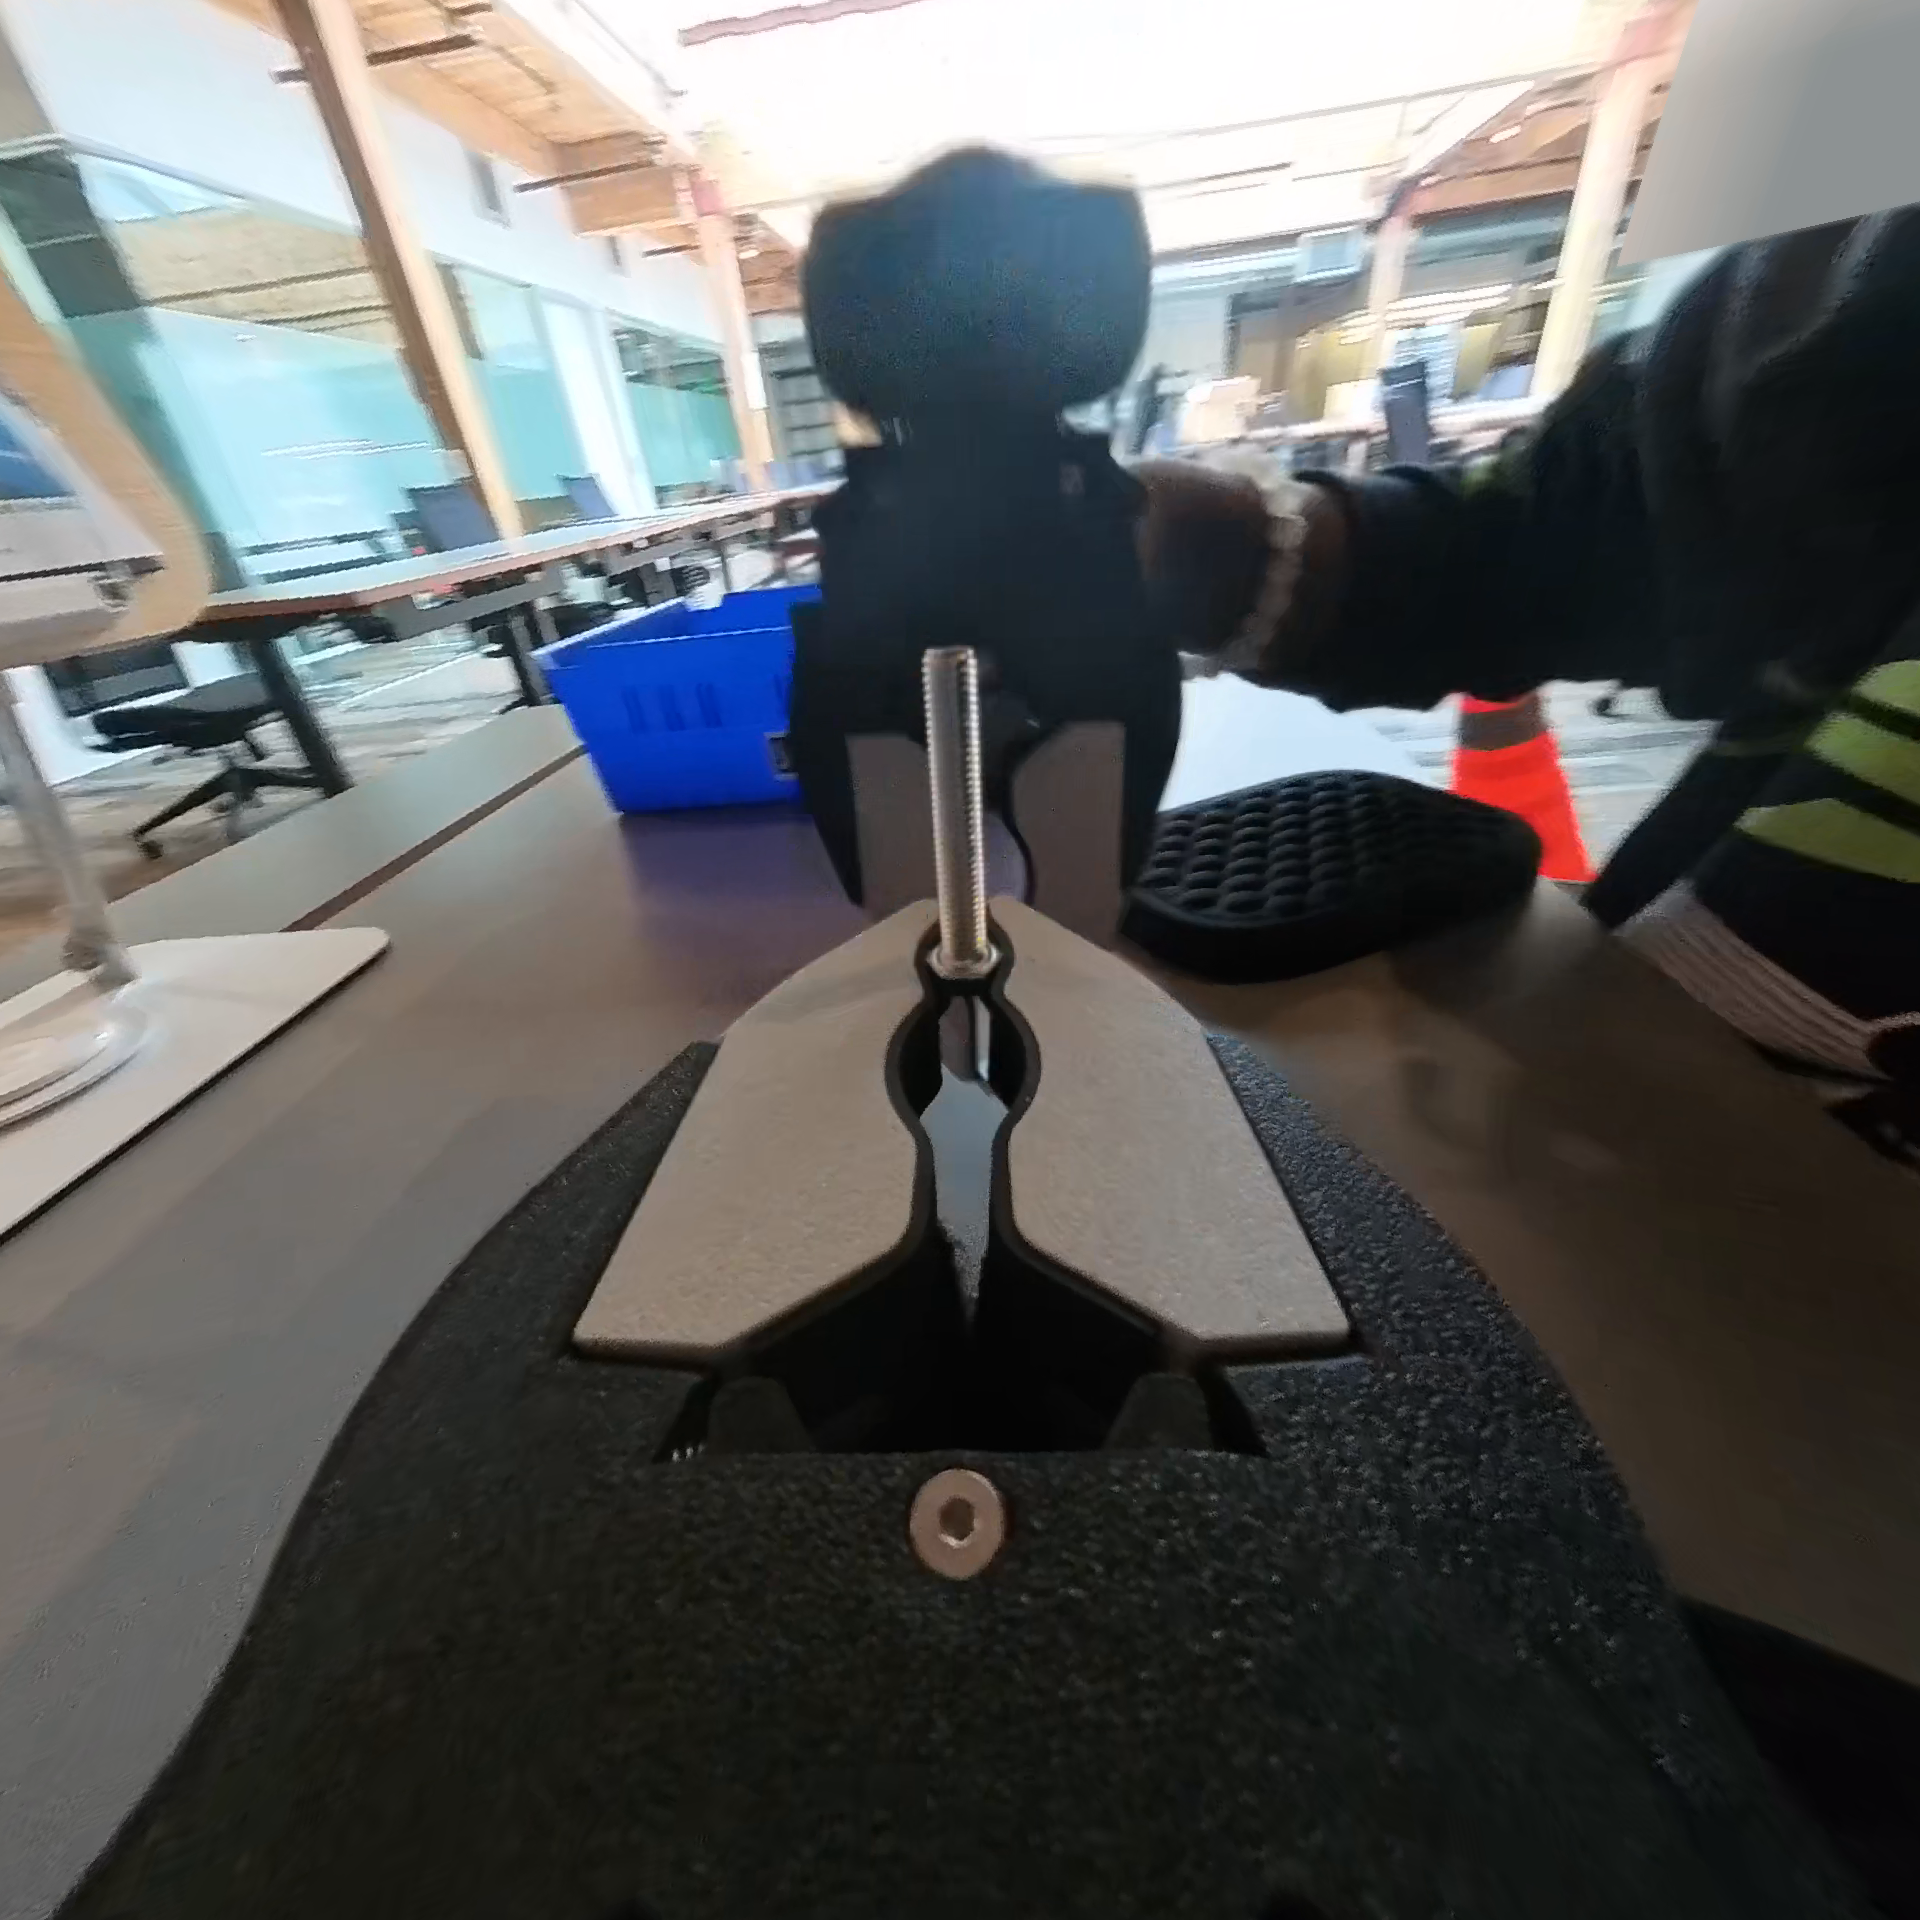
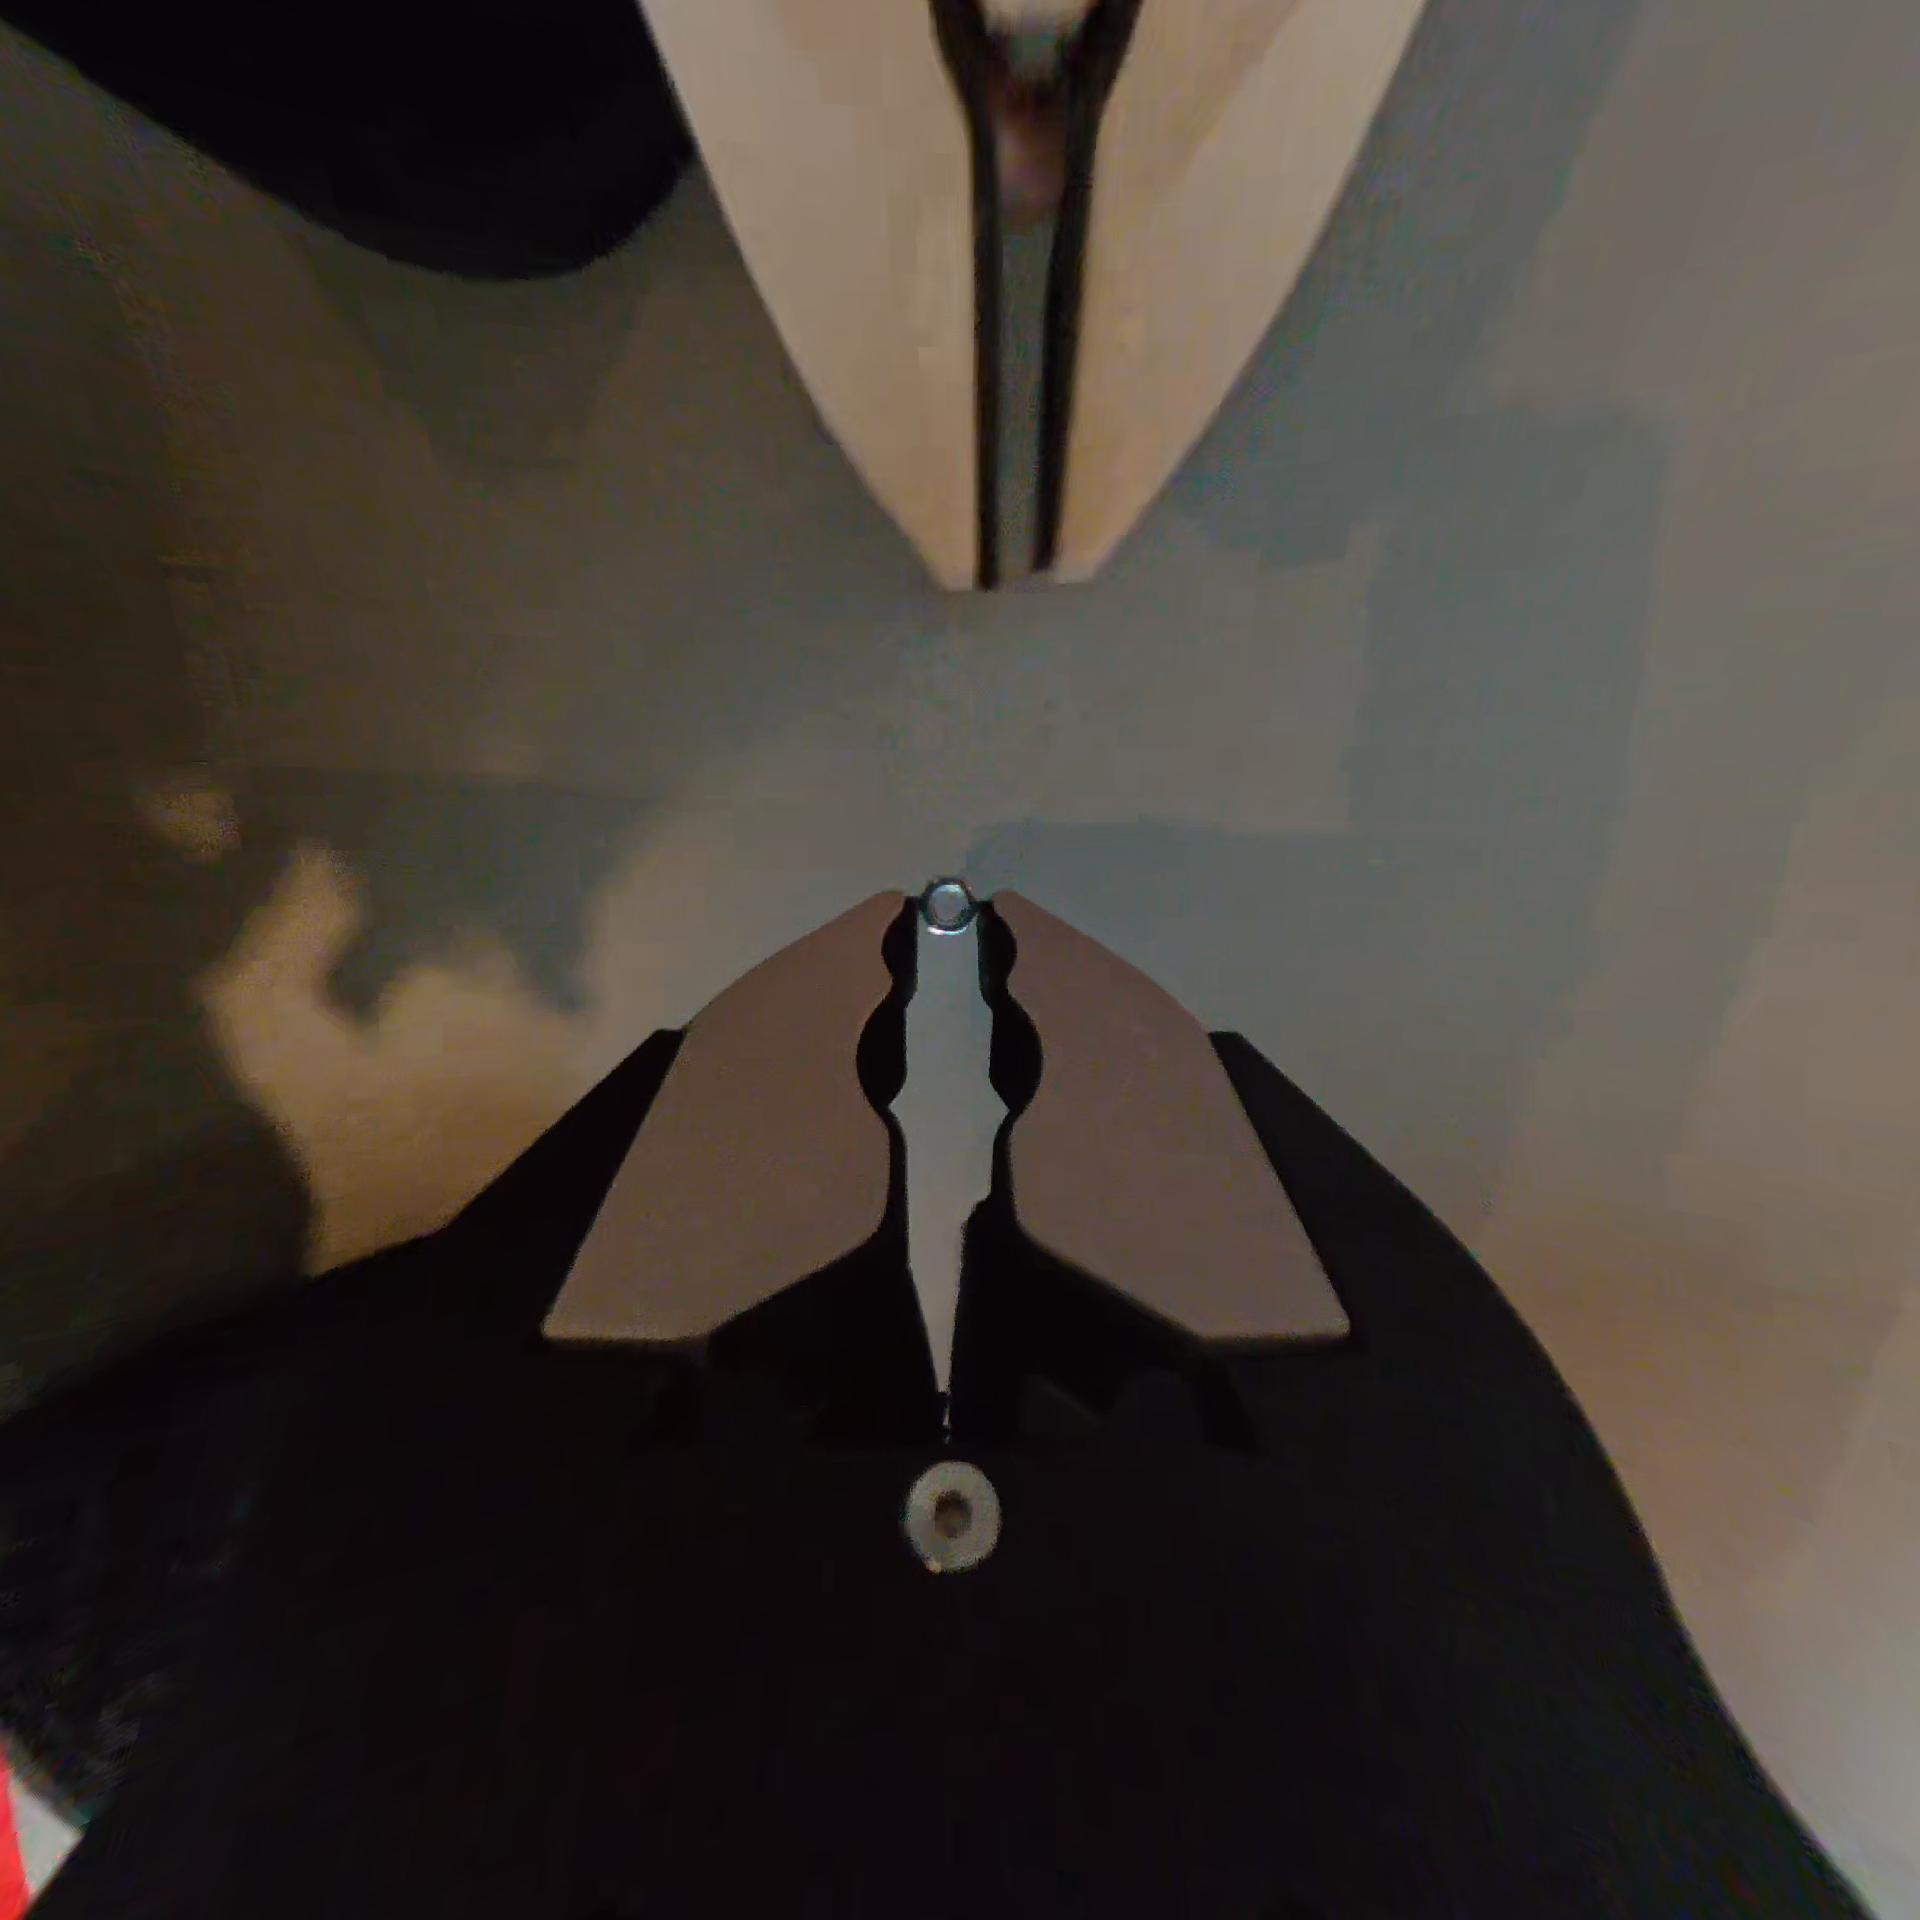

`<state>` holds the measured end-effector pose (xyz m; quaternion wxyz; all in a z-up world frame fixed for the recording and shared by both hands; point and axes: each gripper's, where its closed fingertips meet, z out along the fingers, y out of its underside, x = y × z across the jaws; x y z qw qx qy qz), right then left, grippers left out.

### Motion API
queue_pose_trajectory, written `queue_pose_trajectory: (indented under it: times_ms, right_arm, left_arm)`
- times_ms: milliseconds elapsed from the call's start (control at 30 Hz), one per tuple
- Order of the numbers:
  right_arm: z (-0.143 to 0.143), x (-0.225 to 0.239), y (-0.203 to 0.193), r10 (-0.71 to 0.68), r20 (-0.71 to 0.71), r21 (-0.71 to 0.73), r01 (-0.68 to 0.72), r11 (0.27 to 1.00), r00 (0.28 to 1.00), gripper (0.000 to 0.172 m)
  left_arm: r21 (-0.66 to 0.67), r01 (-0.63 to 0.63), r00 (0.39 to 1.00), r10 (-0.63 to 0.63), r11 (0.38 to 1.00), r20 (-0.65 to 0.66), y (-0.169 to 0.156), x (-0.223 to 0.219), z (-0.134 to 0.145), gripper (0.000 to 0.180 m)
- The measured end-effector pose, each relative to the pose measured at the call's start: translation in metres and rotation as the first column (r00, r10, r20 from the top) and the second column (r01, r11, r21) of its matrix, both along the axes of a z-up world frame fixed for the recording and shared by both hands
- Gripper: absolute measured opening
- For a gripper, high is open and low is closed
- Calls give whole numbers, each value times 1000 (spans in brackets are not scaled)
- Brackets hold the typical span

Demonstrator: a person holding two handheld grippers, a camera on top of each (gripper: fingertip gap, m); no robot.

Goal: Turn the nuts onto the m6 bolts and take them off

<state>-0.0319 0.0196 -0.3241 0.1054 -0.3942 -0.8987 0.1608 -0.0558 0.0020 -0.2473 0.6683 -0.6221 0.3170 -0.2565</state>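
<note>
— At the centre of the left wrist view, the left gripper [image 1: 961,961] has its jaws clamped on the base of a silver threaded steel bolt [image 1: 954,800], which stands upright above the dark brown surface [image 1: 436,1039]. No nut shows on the thread.

— And the nut?

— Just above the middle of the right wrist view: a small silver hexagonal nut [image 2: 947,907] sits at the very tips of the right gripper [image 2: 947,914], jaws closed against its sides, hole facing the camera. That gripper appears behind the bolt in the left view, pointing down, with a person's dark sleeve [image 1: 1558,582] at the right edge.

— So which step is this?

— Picking up the nut, I judge; threading has not begun.

— Next?

— Lift it, bring its hole over the bolt's top end, square to the thread, then turn. The hold is only at the tips, so a slip or cross-threading looks possible.
</note>
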Motion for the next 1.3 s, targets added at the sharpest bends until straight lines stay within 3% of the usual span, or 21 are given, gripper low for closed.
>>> queue_pose_trajectory:
  times_ms: [167, 267, 367, 600, 800, 1033, 1300]
  right_arm:
    - [74, 15, -13, 277, -89, 70, -271, 960, 957, 10]
    - [114, 20, -37, 507, -110, 136, -492, 860, 855, 10]
    - [134, 17, -61, 671, -71, 159, -656, 738, 738, 10]
    - [137, 3, -94, 868, 63, 84, -870, 486, 492, 10]
    - [130, -2, -100, 927, 137, 42, -937, 346, 349, 10]
    - [119, -5, -102, 954, 142, 30, -965, 262, 264, 10]
    - [115, -7, -102, 960, 133, 34, -969, 246, 248, 10]
  left_arm:
    - [-21, 268, 962, -266, 963, 56, -22, 22, 3, 3]
    - [-39, 401, 915, -399, 915, 52, -35, 31, 2, 3]
    - [-74, 528, 849, -525, 846, 56, -49, 38, -1, 3]
    - [-202, 752, 645, -764, 628, 23, -80, 50, -14, 3]
    - [-258, 847, 493, -868, 464, 58, -96, 50, -16, 3]
    - [-249, 885, 424, -902, 393, 84, -103, 49, -13, 3]
    - [-231, 887, 429, -898, 399, 95, -101, 48, -11, 3]
